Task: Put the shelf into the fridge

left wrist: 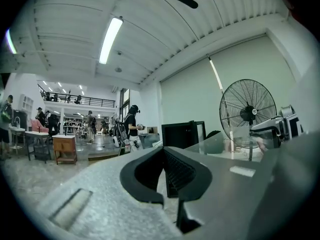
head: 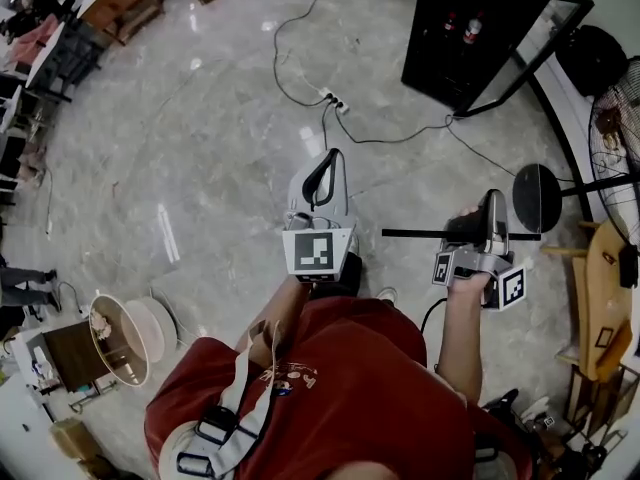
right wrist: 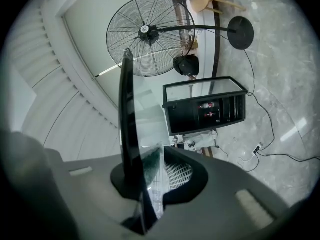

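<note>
Right gripper [right wrist: 150, 170]: my fingers are nearly together, clamped on the black edge of the glass shelf [right wrist: 125, 115].
Left gripper [left wrist: 167, 170]: my fingers are closed on each other, with nothing between them.
Shelf: held on edge in the air in front of me, over the marble floor [head: 200, 148].
Fridge [head: 468, 30]: black, standing ahead, well apart from the shelf.

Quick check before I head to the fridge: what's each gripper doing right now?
Left gripper: closed, empty.
Right gripper: closed on the flat clear glass shelf with a black edge.
</note>
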Motion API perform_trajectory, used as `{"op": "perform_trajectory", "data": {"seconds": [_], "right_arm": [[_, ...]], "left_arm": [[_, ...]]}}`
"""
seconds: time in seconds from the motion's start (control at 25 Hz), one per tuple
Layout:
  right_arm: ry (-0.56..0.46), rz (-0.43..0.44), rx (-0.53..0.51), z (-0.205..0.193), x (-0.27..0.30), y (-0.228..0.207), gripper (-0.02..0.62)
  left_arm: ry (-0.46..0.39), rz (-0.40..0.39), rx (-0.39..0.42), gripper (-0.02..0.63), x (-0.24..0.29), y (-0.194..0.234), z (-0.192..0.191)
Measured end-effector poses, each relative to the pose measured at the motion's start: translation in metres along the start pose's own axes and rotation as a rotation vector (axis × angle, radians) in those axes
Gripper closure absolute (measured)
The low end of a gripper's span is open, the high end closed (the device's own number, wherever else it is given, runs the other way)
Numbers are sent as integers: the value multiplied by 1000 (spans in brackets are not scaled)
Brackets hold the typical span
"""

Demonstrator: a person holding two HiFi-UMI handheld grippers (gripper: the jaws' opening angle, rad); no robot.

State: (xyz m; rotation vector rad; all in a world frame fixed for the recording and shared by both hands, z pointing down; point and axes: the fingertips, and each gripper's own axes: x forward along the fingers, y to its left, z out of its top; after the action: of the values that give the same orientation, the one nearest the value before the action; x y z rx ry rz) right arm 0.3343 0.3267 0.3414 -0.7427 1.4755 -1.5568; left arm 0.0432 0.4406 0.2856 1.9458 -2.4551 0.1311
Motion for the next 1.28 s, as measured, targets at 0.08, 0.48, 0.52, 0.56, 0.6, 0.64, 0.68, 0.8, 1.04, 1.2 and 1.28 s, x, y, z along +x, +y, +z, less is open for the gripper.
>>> {"op": "perform_trajectory", "data": {"seconds": [0.08, 0.48, 0.52, 0.56, 0.6, 0.64, 0.68, 0.8, 1.04, 1.2, 1.28], "right_arm": [[-15, 2, 14, -7, 13, -4, 566], [-72, 24, 5, -52, 89, -4, 566], [-80, 30, 6, -54, 95, -3, 566], [-88, 33, 7, -57, 100, -3, 566], [-96, 36, 9, -59, 103, -4, 566], [-103, 37, 11, -61, 107, -4, 566], [-109, 39, 14, -63, 110, -6, 566], [-118, 43, 15, -64, 119, -11, 566], [-135, 32, 19, -57, 148, -27, 566], [-156, 26, 28, -45, 179, -41, 566], [-170, 21, 30, -38, 197, -46, 566]], "left_arm": [[-6, 0, 5, 600, 12, 12, -2], [-52, -30, 16, 600, 80, 85, 5], [-61, -39, 19, 600, 87, 89, 8], [-68, -47, 19, 600, 93, 93, 11], [-71, -56, 20, 600, 98, 95, 12], [-72, -63, 23, 600, 102, 98, 13], [-72, -70, 28, 600, 106, 100, 13], [-70, -84, 27, 600, 119, 104, 11], [-44, -97, 2, 600, 155, 106, 1], [-40, -104, -2, 600, 193, 105, -2], [-32, -113, 2, 600, 216, 104, -3]]}}
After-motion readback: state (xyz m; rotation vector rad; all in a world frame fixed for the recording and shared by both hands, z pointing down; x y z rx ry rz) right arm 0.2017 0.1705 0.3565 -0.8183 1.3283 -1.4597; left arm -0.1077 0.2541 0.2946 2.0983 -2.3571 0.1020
